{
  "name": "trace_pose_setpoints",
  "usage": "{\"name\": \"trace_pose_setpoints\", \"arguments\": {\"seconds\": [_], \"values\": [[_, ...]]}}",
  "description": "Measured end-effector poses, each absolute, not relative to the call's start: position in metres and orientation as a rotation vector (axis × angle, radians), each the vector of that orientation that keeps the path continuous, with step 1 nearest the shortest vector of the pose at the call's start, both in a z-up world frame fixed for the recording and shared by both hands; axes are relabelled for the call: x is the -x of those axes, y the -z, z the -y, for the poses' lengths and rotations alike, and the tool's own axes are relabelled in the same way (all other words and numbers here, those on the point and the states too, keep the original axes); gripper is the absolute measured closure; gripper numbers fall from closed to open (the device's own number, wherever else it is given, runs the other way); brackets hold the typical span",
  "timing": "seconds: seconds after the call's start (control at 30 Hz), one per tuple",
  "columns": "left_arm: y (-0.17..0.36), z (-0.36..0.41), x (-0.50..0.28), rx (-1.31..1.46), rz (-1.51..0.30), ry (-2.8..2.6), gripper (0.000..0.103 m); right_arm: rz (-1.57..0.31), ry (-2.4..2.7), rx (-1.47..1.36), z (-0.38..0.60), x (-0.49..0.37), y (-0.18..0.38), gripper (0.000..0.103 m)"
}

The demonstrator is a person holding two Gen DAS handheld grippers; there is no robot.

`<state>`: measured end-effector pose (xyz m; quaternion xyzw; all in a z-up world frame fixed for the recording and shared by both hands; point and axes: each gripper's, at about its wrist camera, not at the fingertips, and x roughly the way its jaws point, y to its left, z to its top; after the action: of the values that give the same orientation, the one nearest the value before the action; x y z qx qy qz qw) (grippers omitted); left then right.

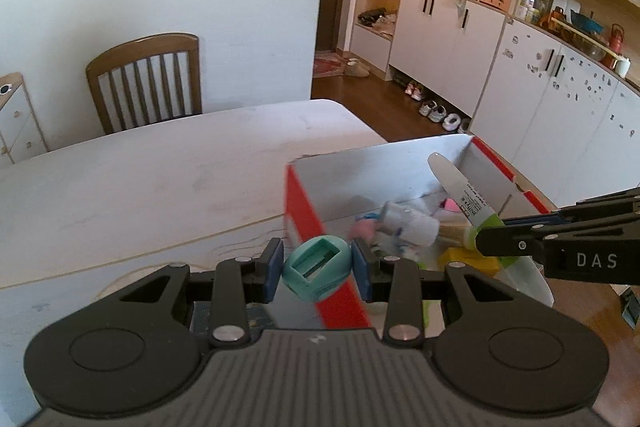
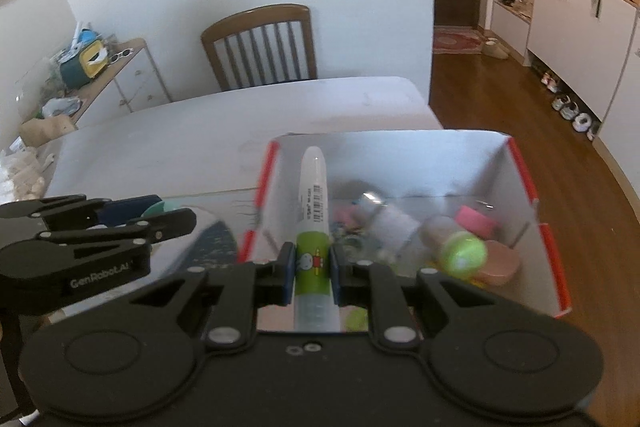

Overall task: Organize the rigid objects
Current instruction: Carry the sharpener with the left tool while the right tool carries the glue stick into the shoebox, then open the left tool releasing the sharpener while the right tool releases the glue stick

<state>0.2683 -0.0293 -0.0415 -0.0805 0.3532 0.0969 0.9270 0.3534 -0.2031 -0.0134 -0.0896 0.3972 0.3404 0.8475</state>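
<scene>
My left gripper [image 1: 317,269] is shut on a small teal plastic piece with a square hole [image 1: 317,267], held just above the near left corner of a red-and-white cardboard box [image 1: 304,203]. My right gripper [image 2: 313,269] is shut on a white tube with a green label [image 2: 314,211], held over the box [image 2: 520,167]; the tube also shows in the left wrist view [image 1: 460,191]. The box holds several small items: a white bottle [image 1: 412,223], a green ball [image 2: 464,253], a pink roll [image 2: 476,219]. The left gripper appears in the right wrist view [image 2: 132,213].
The box stands on a white table [image 1: 140,179] near its right edge. A wooden chair [image 1: 146,79] stands at the far side. A low cabinet with clutter [image 2: 100,75] is at the far left; white cupboards [image 1: 448,31] and wood floor lie to the right.
</scene>
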Motion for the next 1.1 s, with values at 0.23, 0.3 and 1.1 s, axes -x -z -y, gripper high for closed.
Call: {"name": "trace_pose_setpoints", "arguments": {"seconds": [0.23,0.3,1.1], "values": [[0.049,0.058,-0.299,0.161,-0.751,-0.189,0.067,-0.851,-0.698,0.170,0.238,-0.379,0.021,0.086],[0.054,0.064,-0.309,0.161,-0.766,-0.186,0.067,-0.853,-0.693,0.169,0.245,-0.386,0.024,0.086],[0.130,0.082,-0.415,0.162,-1.056,-0.251,0.067,-0.983,-0.716,0.227,0.240,-0.450,0.082,0.086]]}}
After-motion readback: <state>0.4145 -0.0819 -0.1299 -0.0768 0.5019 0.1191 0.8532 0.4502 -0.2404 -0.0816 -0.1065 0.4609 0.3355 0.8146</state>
